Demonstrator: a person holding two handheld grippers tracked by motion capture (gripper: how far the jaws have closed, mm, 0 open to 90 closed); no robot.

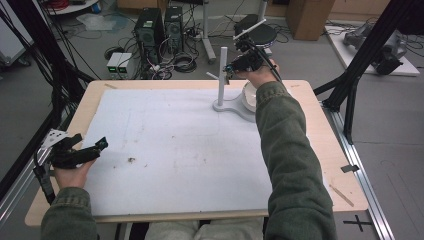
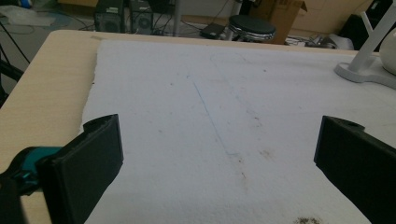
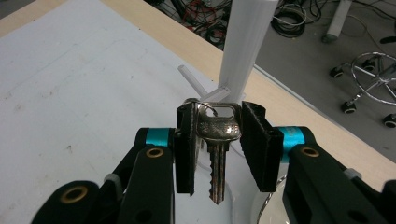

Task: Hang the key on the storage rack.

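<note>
the key (image 3: 217,133), clamped by its head in the closed right gripper (image 3: 218,140), can be dropped if the ring misses the far stand's peg (image 3: 192,81).

silver key (image 3: 217,140), upright, head up, beside white post (image 3: 243,49)

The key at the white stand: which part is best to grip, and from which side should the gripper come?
Grip the key by its flat head, jaws on the two faces, coming level from the person's side. The blade hangs straight down, and the white stand blocks the far side. The right gripper seems shut on it so.
</note>
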